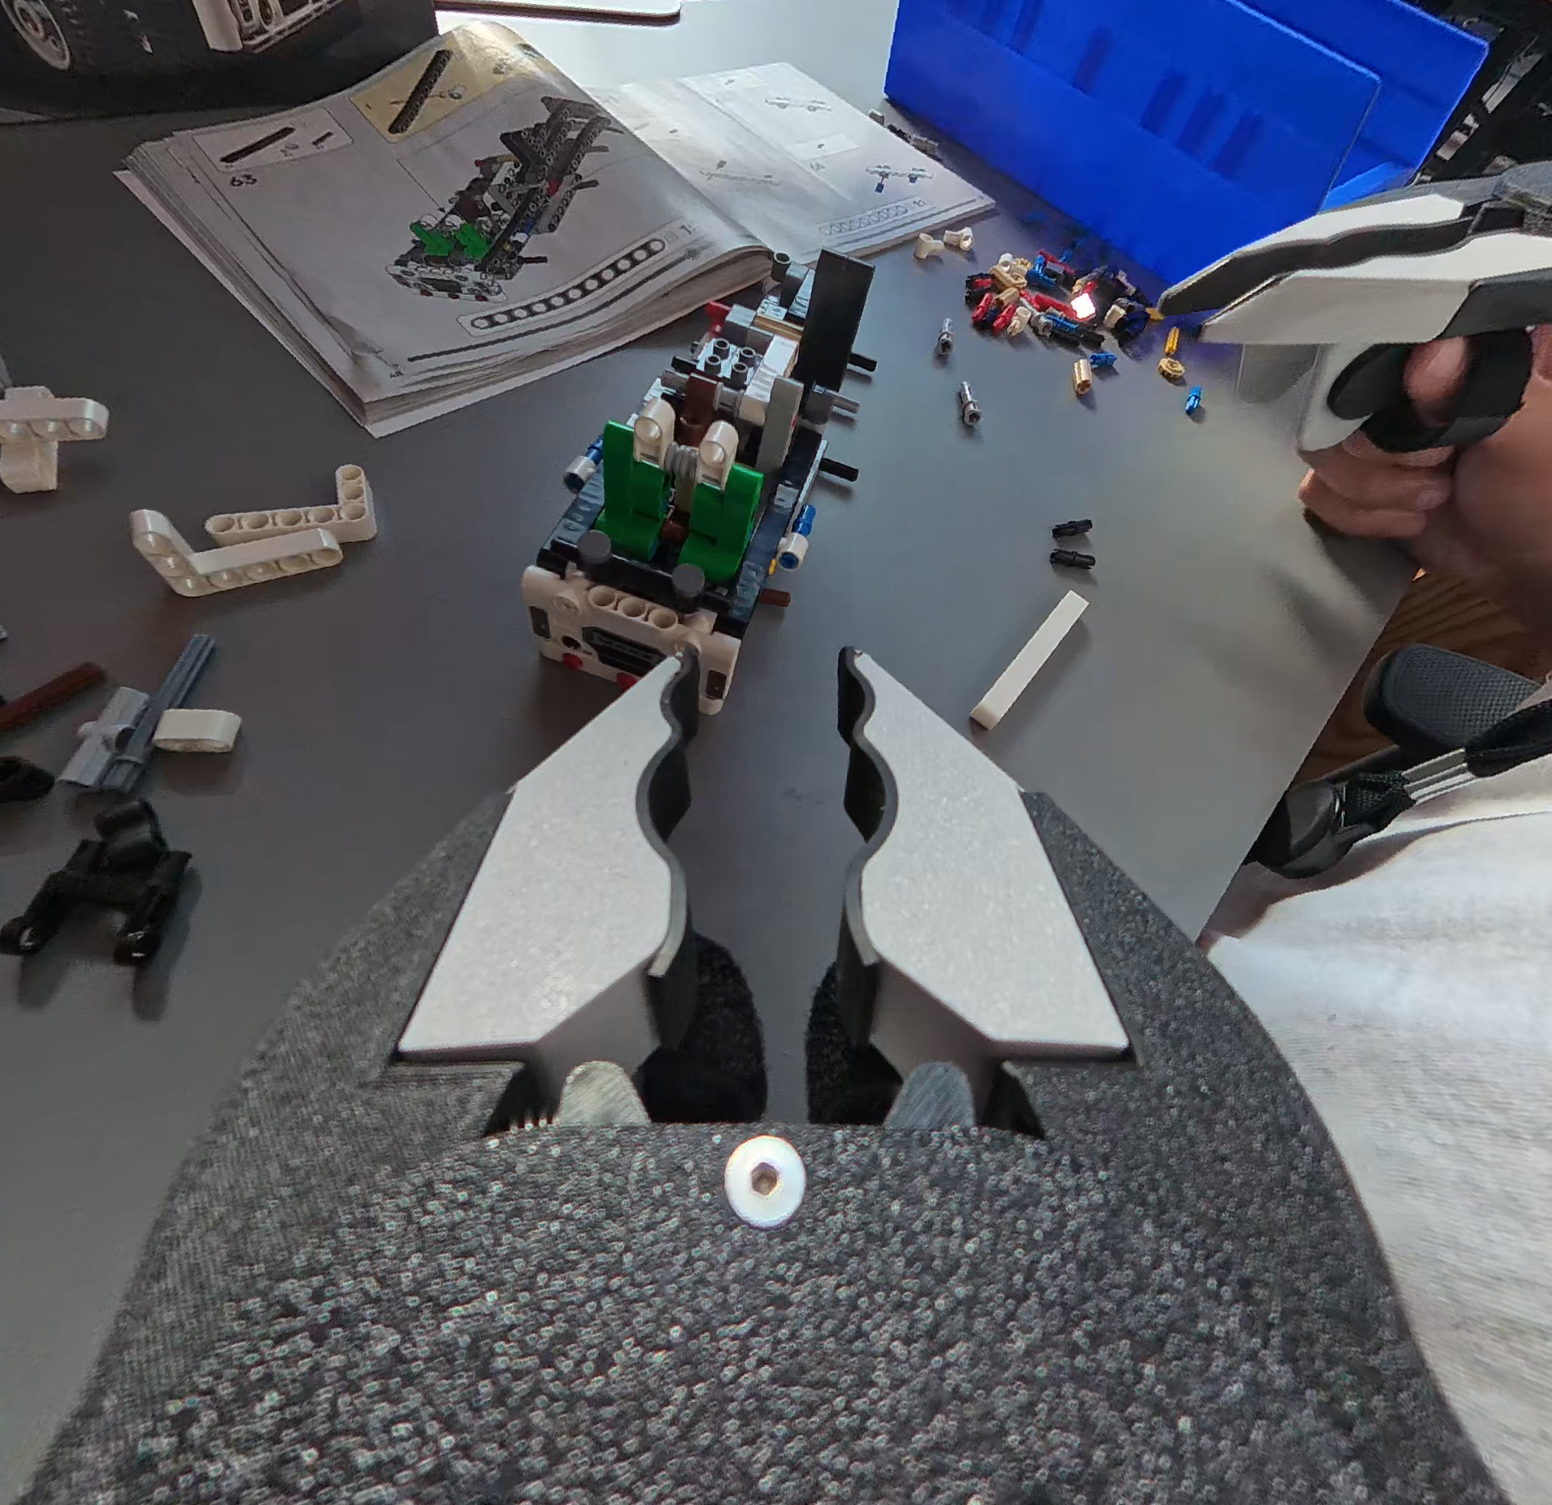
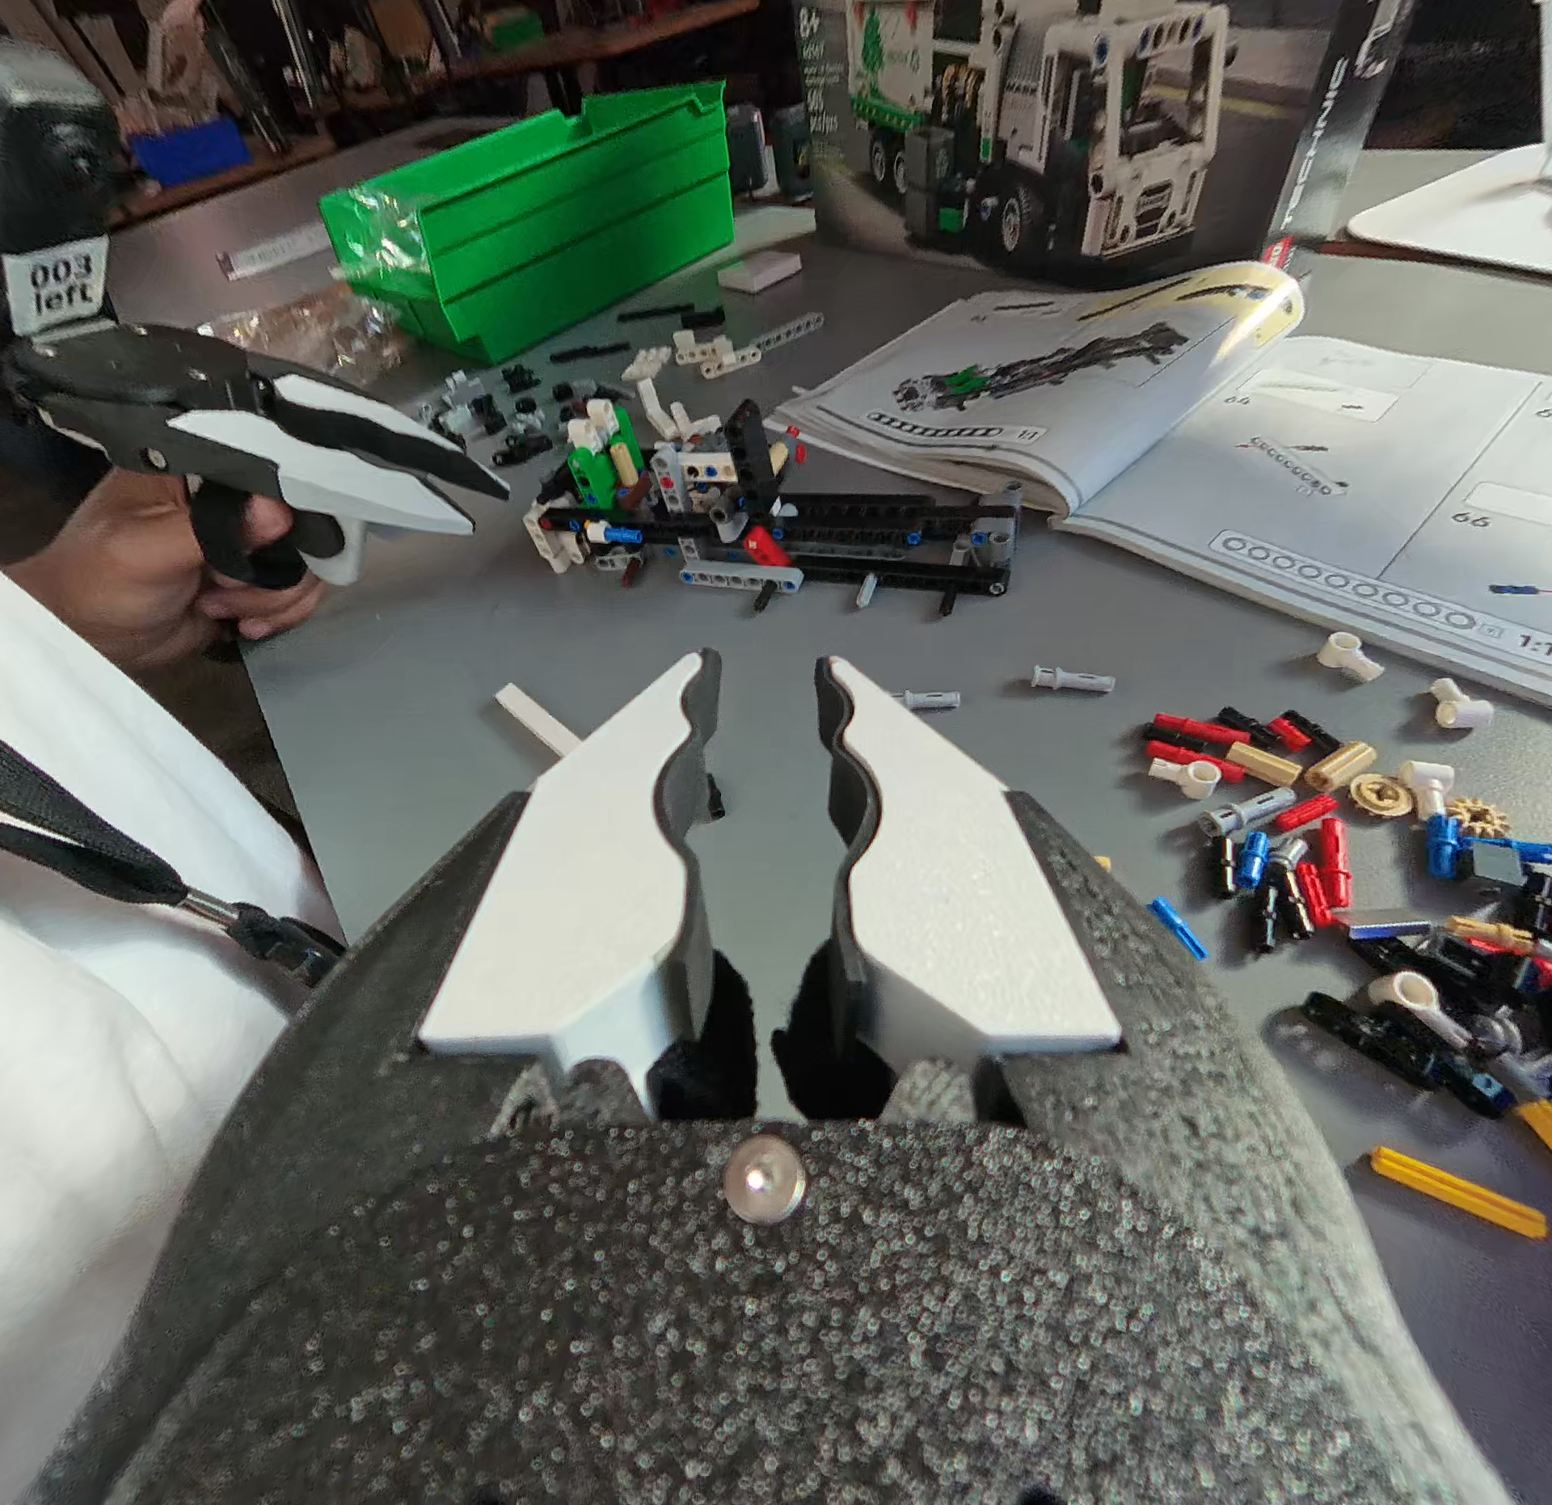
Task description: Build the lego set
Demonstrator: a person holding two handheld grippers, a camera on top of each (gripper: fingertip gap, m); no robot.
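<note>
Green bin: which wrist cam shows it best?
Right wrist view. The green bin sits in full sight on the table behind the half-built truck chassis. The left wrist view does not show it at all; only blue bins appear there.

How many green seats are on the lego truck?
2. The green seats stand side by side behind the lego truck's white front: one nearer the booklet, one nearer the loose white bar. None looks hidden.

The black cardboard set box (image 1: 193, 29) is cut off at the top edge in the left wrist view. The thin white flat bar (image 2: 537, 719) slips partly behind a finger in the right wrist view. The heap of small coloured plastic pins (image 2: 1386, 894) runs off the right edge. Shelves behind the green plastic bin (image 2: 546, 222) are too blurred to read.
</note>
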